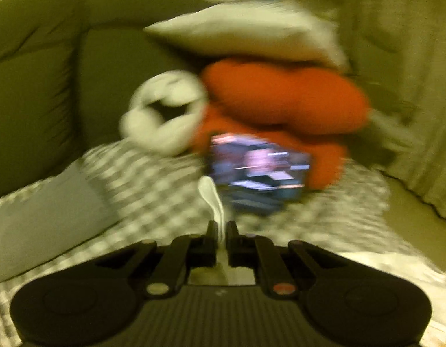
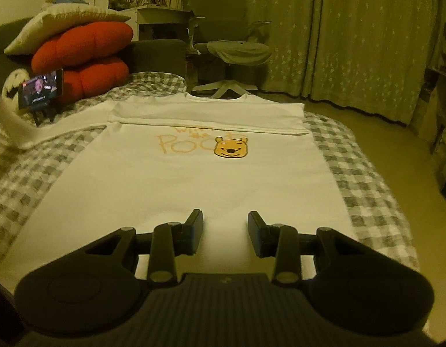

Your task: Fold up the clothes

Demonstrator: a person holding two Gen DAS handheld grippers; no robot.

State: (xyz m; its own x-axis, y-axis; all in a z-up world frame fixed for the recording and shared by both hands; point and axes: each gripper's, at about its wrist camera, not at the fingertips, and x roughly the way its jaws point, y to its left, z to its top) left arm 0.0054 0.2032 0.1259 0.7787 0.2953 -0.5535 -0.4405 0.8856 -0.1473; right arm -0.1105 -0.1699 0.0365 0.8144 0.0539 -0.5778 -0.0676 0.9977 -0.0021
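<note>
A white T-shirt point(image 2: 176, 179) with a yellow bear face point(image 2: 231, 149) and orange letters lies flat on the checked bed cover point(image 2: 364, 167). Its right sleeve is folded across the chest. Its left sleeve point(image 2: 17, 124) is lifted at the far left. My right gripper point(image 2: 225, 231) is open and empty, low over the shirt's hem. In the blurred left wrist view my left gripper point(image 1: 222, 228) is shut on a strip of white cloth point(image 1: 213, 199), the sleeve, held above the checked cover point(image 1: 142, 185).
Red cushions point(image 2: 84, 57) under a pale pillow point(image 2: 64, 23) sit at the bed's head, with a lit phone point(image 2: 40, 88) on a stand. A white ring-shaped plush point(image 1: 165, 110) lies beside them. An office chair point(image 2: 237, 52), shelves and curtains point(image 2: 353, 43) stand beyond the bed.
</note>
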